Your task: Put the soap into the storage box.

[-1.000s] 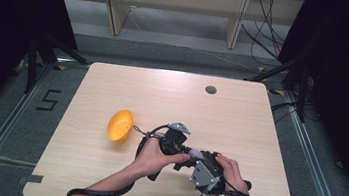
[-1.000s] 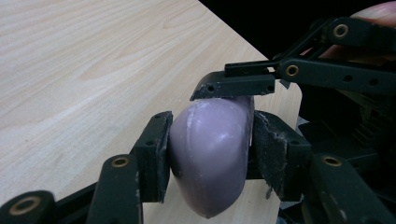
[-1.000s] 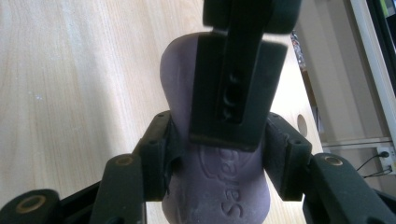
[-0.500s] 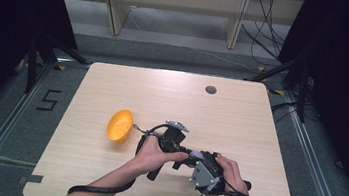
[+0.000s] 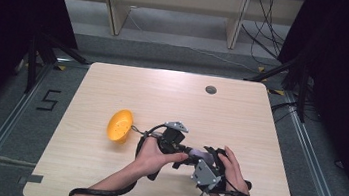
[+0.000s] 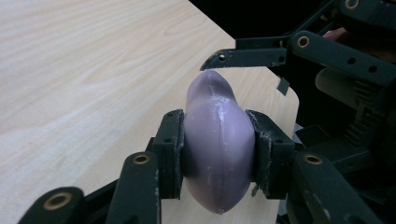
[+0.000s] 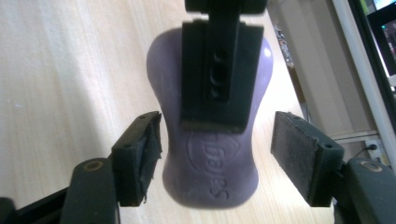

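While the two grippers meet near the front edge of the table (image 5: 102,180), one purple soap bar (image 6: 218,149) sits between them, held just above the wood. Seen in the left gripper view, the left gripper (image 6: 217,154) has both pads pressed flat against the sides of the bar, so its jaws are clamped on it at the width of the bar. From the right gripper view, the right gripper (image 7: 217,156) has its two pads standing apart from the bar, a gap on each side, and its jaws have just been opening with the bar still between them, no longer gripped. Across that view one black jaw of the left gripper lies over the top face of the bar. Farther out, one orange bowl (image 5: 119,125) lies tipped on its side, well apart from the hands, where it lay a second ago. Beyond it, one small dark round fitting (image 5: 211,89) is set in the tabletop near the far edge.
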